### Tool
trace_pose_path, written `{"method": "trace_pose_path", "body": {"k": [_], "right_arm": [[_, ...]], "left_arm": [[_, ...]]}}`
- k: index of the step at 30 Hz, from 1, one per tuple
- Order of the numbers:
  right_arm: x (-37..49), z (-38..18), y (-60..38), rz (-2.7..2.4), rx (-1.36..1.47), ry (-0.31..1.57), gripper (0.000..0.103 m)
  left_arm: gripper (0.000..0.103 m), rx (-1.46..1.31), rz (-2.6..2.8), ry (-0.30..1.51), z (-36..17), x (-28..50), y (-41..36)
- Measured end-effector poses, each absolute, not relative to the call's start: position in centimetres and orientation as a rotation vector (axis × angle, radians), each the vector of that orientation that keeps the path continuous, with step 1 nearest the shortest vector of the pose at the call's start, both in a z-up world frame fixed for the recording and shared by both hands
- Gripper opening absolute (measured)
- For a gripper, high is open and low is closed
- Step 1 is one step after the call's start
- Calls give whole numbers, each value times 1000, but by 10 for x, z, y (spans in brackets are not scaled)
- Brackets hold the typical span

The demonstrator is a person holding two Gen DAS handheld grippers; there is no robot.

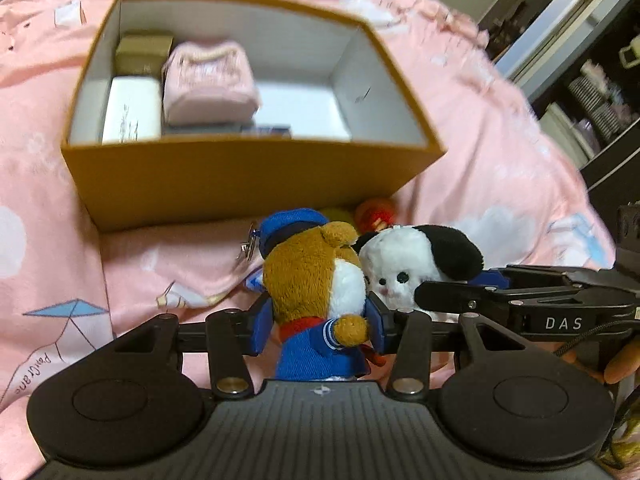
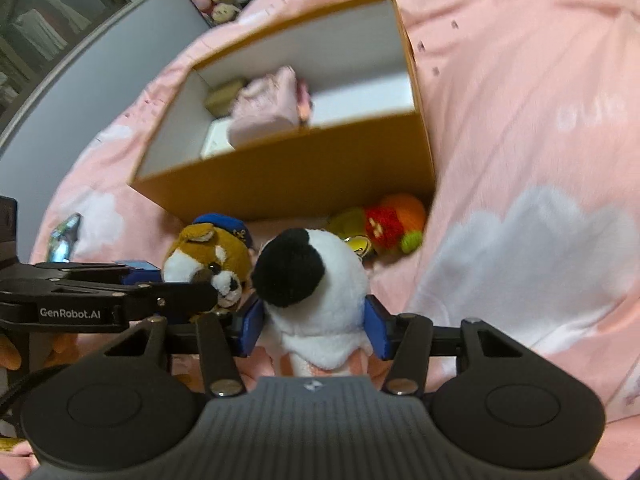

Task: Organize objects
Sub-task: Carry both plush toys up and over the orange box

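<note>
My left gripper (image 1: 318, 330) is shut on a brown plush dog in a blue sailor suit (image 1: 316, 284), held upright in front of the tan box (image 1: 256, 176). My right gripper (image 2: 316, 326) is shut on a white plush puppy with black ears (image 2: 316, 280). The two toys touch side by side; each shows in the other view, the puppy (image 1: 404, 264) and the dog (image 2: 208, 256). The box (image 2: 304, 172) holds a pink pouch (image 1: 208, 80), a white box (image 1: 132, 112) and a gold box (image 1: 142, 54); its right half is bare.
An orange, red and green plush toy (image 2: 392, 220) lies on the pink bedspread (image 2: 520, 120) against the box's near wall. Shelves (image 1: 580, 80) stand at the far right. A metal keychain clip (image 1: 248, 244) hangs by the dog's cap.
</note>
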State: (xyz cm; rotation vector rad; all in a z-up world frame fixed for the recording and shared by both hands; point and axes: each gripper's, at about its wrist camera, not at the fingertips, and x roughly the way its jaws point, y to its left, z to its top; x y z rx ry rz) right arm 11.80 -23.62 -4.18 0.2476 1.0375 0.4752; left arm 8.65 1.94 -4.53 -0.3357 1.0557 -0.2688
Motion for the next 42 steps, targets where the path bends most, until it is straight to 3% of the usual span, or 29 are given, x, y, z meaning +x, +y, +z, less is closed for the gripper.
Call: {"method": "trace_pose_path", "body": {"k": [20, 32, 42], "right_arm": [[140, 67, -235, 511, 186, 734, 54], [206, 71, -227, 477, 167, 692, 54], [287, 42, -219, 414, 130, 791, 54]], "left_arm": [[53, -448, -305, 777, 29, 123, 32], [53, -461, -289, 763, 27, 188, 45], [53, -458, -251, 814, -2, 258, 51]]}}
